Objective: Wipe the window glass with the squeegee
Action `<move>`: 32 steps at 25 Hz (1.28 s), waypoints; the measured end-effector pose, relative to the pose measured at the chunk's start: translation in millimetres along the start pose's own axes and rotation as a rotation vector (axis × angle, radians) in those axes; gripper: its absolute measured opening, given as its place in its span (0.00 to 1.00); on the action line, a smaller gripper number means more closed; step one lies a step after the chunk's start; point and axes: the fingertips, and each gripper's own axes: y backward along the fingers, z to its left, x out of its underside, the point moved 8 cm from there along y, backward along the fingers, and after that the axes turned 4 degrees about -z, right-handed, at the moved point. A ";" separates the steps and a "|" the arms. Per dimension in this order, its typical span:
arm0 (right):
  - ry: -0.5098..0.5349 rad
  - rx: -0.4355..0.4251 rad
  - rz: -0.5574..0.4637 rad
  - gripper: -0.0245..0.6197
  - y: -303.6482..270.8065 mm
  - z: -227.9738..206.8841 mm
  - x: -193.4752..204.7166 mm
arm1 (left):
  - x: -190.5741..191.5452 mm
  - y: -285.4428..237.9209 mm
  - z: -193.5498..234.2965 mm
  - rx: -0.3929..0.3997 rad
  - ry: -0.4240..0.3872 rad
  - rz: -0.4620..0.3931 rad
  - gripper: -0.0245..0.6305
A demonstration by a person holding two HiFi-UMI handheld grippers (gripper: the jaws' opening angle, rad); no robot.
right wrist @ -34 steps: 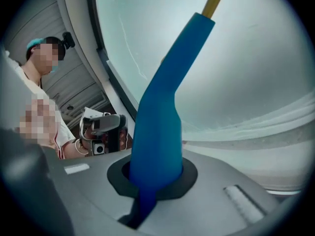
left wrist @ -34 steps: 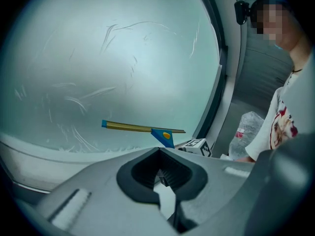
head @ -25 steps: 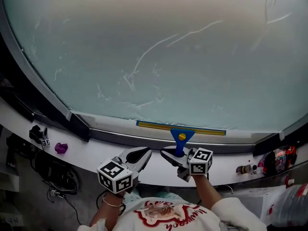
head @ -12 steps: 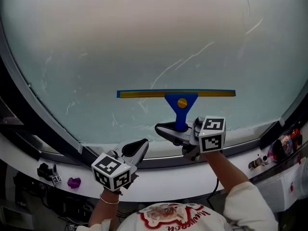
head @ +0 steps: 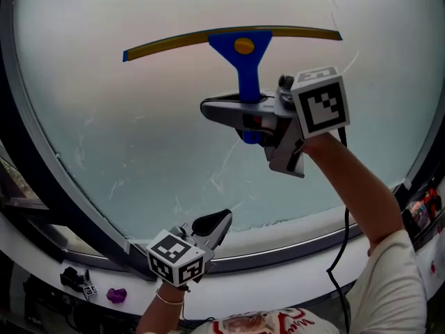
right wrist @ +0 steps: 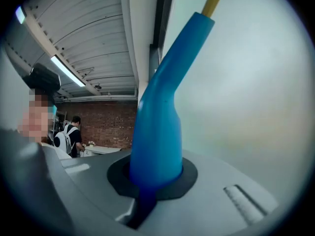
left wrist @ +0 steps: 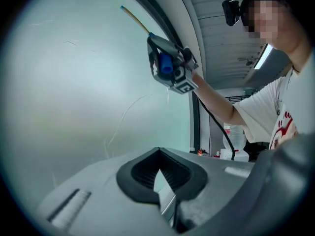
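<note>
Higher than a second ago, the squeegee (head: 240, 47) lies across the far top of the window glass (head: 139, 138), its blue handle clamped in the right gripper (head: 233, 113). The left gripper (head: 212, 225) hangs near the sill, jaws together and empty. Uneven pressure on the downstroke could tilt the blade and leave streaks.

One squeegee (head: 249, 68), one window glass (head: 125, 138), one left hand-held gripper (head: 214, 223), one right hand-held gripper (head: 226, 111)
</note>
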 end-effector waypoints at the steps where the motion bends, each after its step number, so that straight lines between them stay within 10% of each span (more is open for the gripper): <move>1: -0.007 -0.011 0.002 0.08 -2.5 -1.0 -12.6 | 2.5 -0.4 -2.0 0.006 0.006 0.005 0.04; 10: 0.015 -0.037 -0.011 0.08 -24.1 -8.2 -70.2 | 3.3 6.1 -6.6 -0.018 -0.018 0.008 0.04; 32: -0.140 -0.029 0.015 0.08 -19.8 -48.4 -1.6 | 44.4 14.3 -12.4 -0.046 0.096 0.013 0.04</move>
